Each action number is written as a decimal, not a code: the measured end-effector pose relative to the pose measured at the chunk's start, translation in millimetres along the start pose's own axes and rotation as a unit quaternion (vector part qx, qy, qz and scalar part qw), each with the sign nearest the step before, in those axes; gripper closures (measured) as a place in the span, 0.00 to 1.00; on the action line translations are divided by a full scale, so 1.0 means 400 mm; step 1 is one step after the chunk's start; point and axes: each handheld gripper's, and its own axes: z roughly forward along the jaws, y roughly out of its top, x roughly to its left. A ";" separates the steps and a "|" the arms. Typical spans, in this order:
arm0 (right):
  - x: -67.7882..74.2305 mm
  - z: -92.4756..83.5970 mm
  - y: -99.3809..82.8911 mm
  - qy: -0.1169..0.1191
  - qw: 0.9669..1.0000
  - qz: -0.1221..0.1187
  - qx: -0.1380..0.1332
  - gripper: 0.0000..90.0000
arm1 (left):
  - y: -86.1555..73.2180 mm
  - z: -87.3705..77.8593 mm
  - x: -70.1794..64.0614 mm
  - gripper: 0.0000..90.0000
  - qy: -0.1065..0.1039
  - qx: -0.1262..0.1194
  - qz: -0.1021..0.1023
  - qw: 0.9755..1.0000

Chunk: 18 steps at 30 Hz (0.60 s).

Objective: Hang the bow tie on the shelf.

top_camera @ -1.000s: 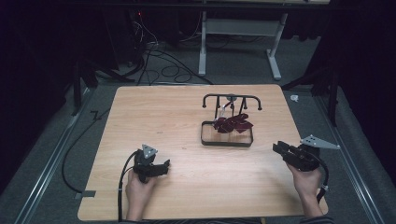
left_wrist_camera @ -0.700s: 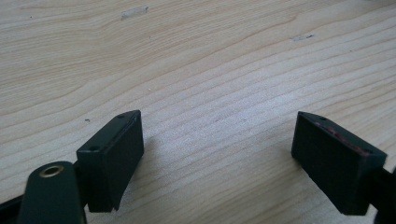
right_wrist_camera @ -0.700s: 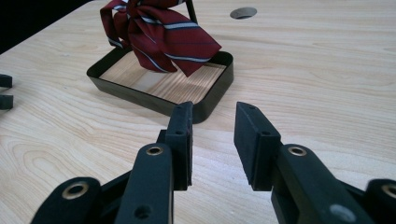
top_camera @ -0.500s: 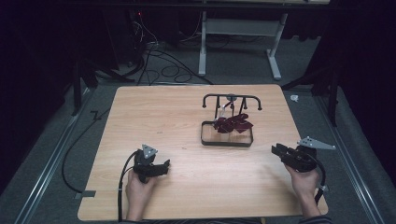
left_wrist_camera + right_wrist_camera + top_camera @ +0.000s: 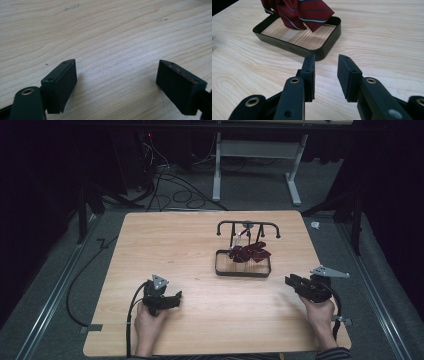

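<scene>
A dark red striped tie point(image 5: 249, 252) point(image 5: 299, 11) hangs from a black rack point(image 5: 247, 226) over a black rimmed tray point(image 5: 243, 271) point(image 5: 294, 46) on the wooden table point(image 5: 190, 245). My right gripper point(image 5: 290, 281) point(image 5: 325, 75) lies low on the table to the right of the tray, pointing at its near corner, jaws partly apart with nothing between them. My left gripper point(image 5: 177, 296) point(image 5: 117, 82) rests at the front left, jaws wide open over bare wood.
A cable point(image 5: 131, 312) trails from the left gripper off the front edge. Beyond the far edge of the table, floor cables point(image 5: 165, 180) and a white desk frame point(image 5: 255, 165) stand in the dark. Bare wood lies between the two hands.
The right gripper has shifted slightly on the table near the tray. The left hand has stayed put.
</scene>
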 end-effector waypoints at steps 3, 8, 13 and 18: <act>0.006 0.018 0.002 0.001 1.000 -0.004 0.005 0.77 | 0.000 0.000 0.000 0.19 0.000 0.000 0.000 1.000; 0.014 0.036 -0.002 -0.005 1.000 -0.009 0.015 0.77 | 0.000 0.000 0.000 0.19 0.000 0.000 0.000 1.000; 0.013 0.045 -0.010 -0.014 1.000 -0.014 0.023 0.76 | 0.000 0.000 0.000 0.19 0.000 0.000 0.000 1.000; 0.014 0.054 -0.013 -0.024 0.999 -0.025 0.027 0.76 | 0.000 0.000 0.000 0.19 0.000 0.000 0.000 1.000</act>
